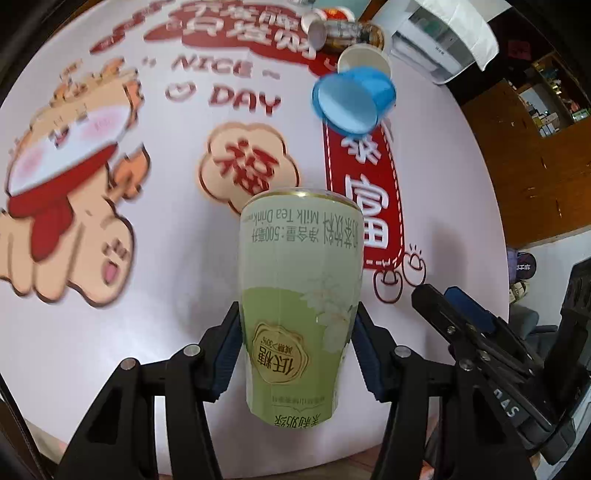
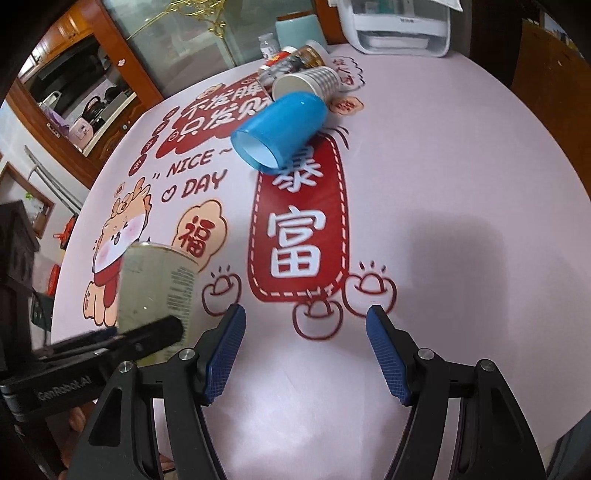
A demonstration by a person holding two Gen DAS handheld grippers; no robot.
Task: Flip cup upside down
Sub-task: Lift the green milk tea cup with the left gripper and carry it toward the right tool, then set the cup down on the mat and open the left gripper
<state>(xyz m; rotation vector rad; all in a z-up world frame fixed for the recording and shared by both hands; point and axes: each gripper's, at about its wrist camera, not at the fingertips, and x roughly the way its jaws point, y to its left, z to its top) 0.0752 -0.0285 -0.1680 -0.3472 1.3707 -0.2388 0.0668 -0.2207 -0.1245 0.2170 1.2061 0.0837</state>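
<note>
My left gripper point(image 1: 295, 332) is shut on a pale green milk tea cup point(image 1: 299, 295). The cup's printed text reads upside down, and it is held above the table. The same cup point(image 2: 159, 291) shows at the left of the right wrist view, blurred, with the left gripper's finger across it. My right gripper point(image 2: 304, 350) is open and empty, low over the table's near edge. It also shows at the right of the left wrist view point(image 1: 461, 317).
A blue cup point(image 1: 351, 103) point(image 2: 280, 133) lies on its side at mid-table. Behind it lie a white paper cup point(image 2: 306, 83) and bottles point(image 2: 291, 61). The round table point(image 2: 461, 184) has a pink printed cover. A white appliance point(image 2: 399, 26) stands at the back.
</note>
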